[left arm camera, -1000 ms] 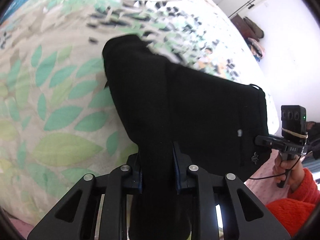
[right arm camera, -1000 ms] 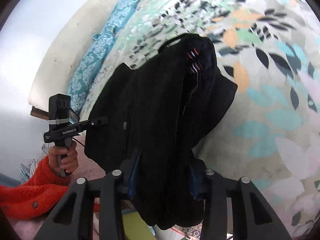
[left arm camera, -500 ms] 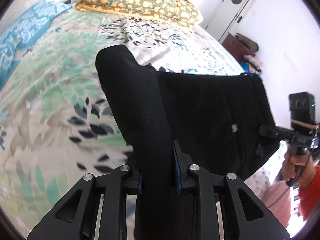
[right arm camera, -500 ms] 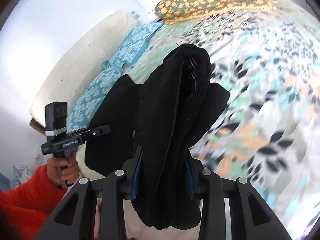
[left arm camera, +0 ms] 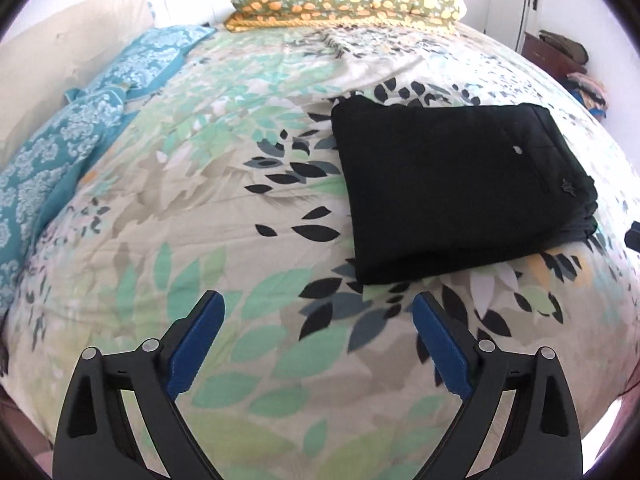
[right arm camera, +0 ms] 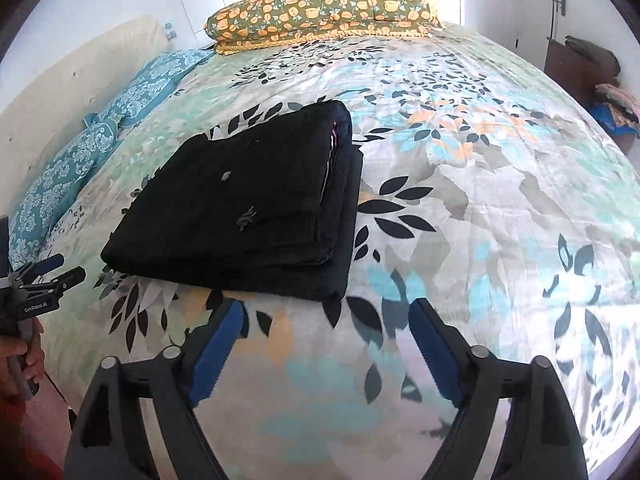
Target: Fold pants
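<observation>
**Folded pants flat on bed, both claws wide and empty**

Black pants (left arm camera: 456, 192) folded into a compact rectangle, lying flat on the leaf-print bedspread (left arm camera: 224, 208) near the bed's front edge. Stacked layers visible along one side of the pants (right arm camera: 248, 204), with a thin red-and-white stripe at the top edge. Left claw (left arm camera: 316, 344) spread wide, gripping nothing, hovering just short of the bundle. Right claw (right arm camera: 324, 344) likewise spread wide and empty, close to the nearest corner. Orange-flowered pillow (right arm camera: 324, 4) at the far end; teal patterned pillows (left arm camera: 80, 120) along the left.

Black left gripper (left arm camera: 316, 314), blue pads (left arm camera: 196, 342), silver screws
</observation>
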The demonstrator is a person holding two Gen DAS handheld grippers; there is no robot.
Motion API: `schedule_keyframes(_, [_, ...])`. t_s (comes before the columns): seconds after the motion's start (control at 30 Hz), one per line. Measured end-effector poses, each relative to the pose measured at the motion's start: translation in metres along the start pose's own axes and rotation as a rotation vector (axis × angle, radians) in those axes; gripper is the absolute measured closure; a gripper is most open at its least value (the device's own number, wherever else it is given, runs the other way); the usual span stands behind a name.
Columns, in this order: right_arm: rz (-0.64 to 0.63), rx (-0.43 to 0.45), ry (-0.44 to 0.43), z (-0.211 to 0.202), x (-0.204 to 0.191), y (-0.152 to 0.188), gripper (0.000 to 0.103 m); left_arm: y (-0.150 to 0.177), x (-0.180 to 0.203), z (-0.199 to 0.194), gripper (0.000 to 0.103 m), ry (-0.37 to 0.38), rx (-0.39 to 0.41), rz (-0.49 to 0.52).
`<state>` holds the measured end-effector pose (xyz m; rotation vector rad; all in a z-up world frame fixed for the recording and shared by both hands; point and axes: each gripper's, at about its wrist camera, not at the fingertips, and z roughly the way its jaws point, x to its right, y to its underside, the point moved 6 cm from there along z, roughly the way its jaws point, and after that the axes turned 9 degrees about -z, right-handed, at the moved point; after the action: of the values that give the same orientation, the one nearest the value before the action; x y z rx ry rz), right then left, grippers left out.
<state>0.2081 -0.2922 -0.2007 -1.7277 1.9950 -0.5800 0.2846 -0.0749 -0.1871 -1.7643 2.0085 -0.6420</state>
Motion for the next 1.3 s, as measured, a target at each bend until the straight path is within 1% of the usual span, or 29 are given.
schedule_keyframes(0.07, [0.003, -0.010, -0.008, -0.007, -0.014, 0.001, 0.014, -0.001, 0.010, -0.012, 0.007, -0.035, 0.013, 0.011])
schedule_keyframes(0.1, [0.006, -0.015, -0.017, -0.011, -0.014, 0.003, 0.012, -0.003, 0.014, -0.017, 0.007, -0.047, 0.016, 0.016])
schedule_keyframes(0.17, [0.015, -0.008, -0.027, -0.021, -0.028, 0.000, 0.007, -0.011, 0.023, -0.032, 0.007, -0.078, 0.029, 0.017])
schedule_keyframes(0.23, [0.018, 0.014, -0.018, -0.036, -0.040, -0.003, 0.000, -0.020, 0.028, -0.051, 0.007, -0.072, 0.057, 0.009])
schedule_keyframes(0.3, [0.016, 0.033, 0.009, -0.049, -0.050, -0.007, 0.000, -0.027, 0.031, -0.073, 0.004, -0.052, 0.092, -0.015])
schedule_keyframes(0.37, [0.007, 0.053, 0.046, -0.064, -0.055, -0.011, 0.000, -0.033, 0.031, -0.092, 0.003, -0.048, 0.136, -0.036])
schedule_keyframes(0.43, [-0.003, 0.058, 0.086, -0.075, -0.057, -0.016, 0.000, -0.035, 0.031, -0.104, 0.003, -0.050, 0.153, -0.036])
schedule_keyframes(0.5, [-0.002, 0.071, 0.115, -0.086, -0.058, -0.020, 0.000, -0.034, 0.033, -0.108, 0.003, -0.040, 0.131, -0.033])
schedule_keyframes(0.57, [-0.001, 0.090, 0.120, -0.098, -0.063, -0.023, 0.000, -0.030, 0.035, -0.109, 0.003, -0.007, 0.074, -0.046])
schedule_keyframes(0.63, [-0.002, 0.108, 0.121, -0.107, -0.068, -0.024, 0.000, -0.025, 0.036, -0.112, 0.003, 0.025, 0.044, -0.073])
schedule_keyframes(0.7, [-0.016, 0.115, 0.137, -0.114, -0.074, -0.024, 0.000, -0.020, 0.036, -0.120, 0.003, 0.045, 0.052, -0.102])
schedule_keyframes(0.77, [-0.036, 0.116, 0.152, -0.118, -0.080, -0.023, 0.000, -0.019, 0.033, -0.127, 0.003, 0.033, 0.060, -0.117])
schedule_keyframes(0.83, [-0.046, 0.117, 0.159, -0.120, -0.084, -0.021, 0.000, -0.018, 0.033, -0.130, 0.003, 0.017, 0.055, -0.104])
schedule_keyframes(0.97, [-0.040, 0.106, 0.173, -0.122, -0.087, -0.017, 0.000, -0.015, 0.038, -0.137, 0.003, -0.011, 0.081, -0.056])
schedule_keyframes(1.2, [-0.048, 0.100, 0.209, -0.128, -0.090, -0.018, 0.000, -0.013, 0.041, -0.142, 0.003, 0.033, 0.086, -0.063])
schedule_keyframes(1.3, [-0.049, 0.105, 0.217, -0.130, -0.091, -0.019, 0.000, -0.014, 0.040, -0.144, 0.003, 0.039, 0.091, -0.070])
